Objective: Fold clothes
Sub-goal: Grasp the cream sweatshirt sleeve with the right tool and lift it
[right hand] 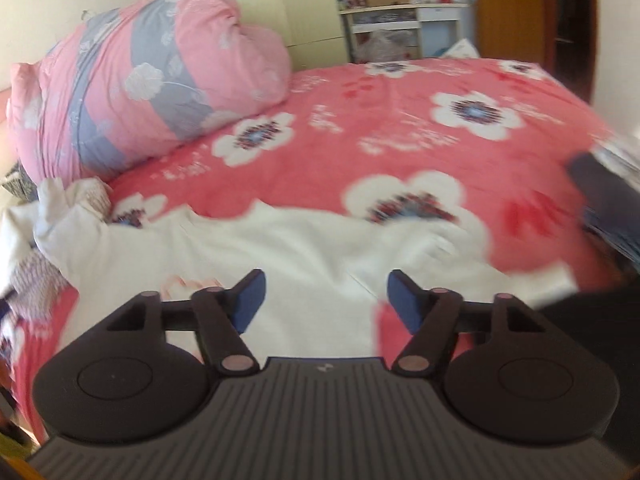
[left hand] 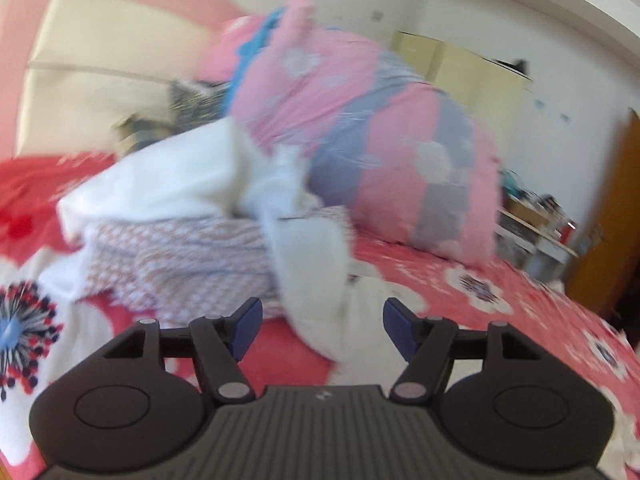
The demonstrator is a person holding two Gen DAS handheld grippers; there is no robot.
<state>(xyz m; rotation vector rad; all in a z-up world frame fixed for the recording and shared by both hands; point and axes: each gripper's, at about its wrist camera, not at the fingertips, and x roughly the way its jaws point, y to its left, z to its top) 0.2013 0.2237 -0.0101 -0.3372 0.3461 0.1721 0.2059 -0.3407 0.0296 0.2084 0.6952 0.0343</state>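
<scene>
Both the left hand-held gripper (left hand: 320, 326) and right hand-held gripper (right hand: 324, 300) are hovering spread and empty over the soft, light, limp white cotton garment (right hand: 288, 248) lying flat on the pink floral bed (right hand: 400, 152), its 12 o'clock hem edge looking best to pinch.

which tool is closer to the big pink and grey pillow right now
Left. The left tool faces the pink and grey pillow just past the clothes pile. The right tool sits farther back, pillow off to its left.

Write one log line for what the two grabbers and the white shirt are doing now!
left gripper: open, empty | right gripper: open, empty | white shirt: spread on bed, unfolded | clothes pile: beside pink quilt
</scene>
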